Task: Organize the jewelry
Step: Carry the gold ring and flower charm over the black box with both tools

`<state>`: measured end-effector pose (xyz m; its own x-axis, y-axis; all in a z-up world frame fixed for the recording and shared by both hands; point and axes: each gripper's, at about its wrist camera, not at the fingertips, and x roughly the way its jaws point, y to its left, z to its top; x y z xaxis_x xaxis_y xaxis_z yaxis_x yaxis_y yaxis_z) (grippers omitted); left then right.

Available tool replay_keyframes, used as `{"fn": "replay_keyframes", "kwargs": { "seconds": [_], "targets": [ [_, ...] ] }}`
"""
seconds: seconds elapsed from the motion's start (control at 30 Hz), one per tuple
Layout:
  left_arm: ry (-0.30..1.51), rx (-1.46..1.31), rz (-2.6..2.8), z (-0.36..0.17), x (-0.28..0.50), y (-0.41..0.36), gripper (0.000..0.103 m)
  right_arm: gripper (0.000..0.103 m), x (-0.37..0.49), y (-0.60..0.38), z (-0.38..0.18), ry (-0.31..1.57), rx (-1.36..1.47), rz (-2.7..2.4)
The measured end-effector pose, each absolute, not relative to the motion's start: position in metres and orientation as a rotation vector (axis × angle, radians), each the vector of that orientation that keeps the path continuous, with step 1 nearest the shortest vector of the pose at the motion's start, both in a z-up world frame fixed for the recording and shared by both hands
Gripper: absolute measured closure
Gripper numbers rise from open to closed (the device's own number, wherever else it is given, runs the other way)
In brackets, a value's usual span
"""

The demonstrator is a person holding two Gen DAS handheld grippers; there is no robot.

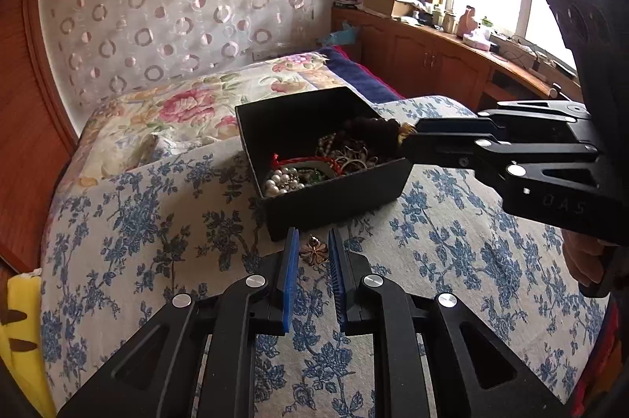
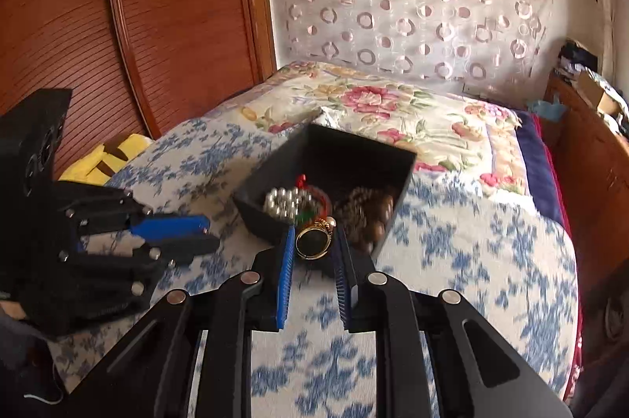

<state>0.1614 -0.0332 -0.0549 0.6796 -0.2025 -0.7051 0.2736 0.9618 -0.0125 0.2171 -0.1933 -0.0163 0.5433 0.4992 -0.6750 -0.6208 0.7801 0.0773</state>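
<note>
both black gripper (image 1: 310, 253) linkages carry silver round pins and ribbed blue pads (image 1: 291, 261).

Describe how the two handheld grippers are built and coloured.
Both are alike: the left gripper and right gripper have matte black linkage arms with silver round pivot pins, triangular cut-outs, and blue ribbed finger pads. Raised lettering marks the right gripper's side. No sleeves show.
</note>
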Motion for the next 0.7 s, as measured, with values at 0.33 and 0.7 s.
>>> {"fn": "replay_keyframes", "kwargs": {
  "seconds": [0.33,0.7],
  "targets": [
    [0.754,0.08,-0.246,-0.038,0.167,-0.018,0.089,0.081,0.247,-0.175,-0.025,0.767,-0.168,0.64],
    [0.75,0.064,-0.248,-0.027,0.19,-0.013,0.089,0.074,0.257,-0.183,-0.026,0.784,-0.108,0.629]
  ]
}}
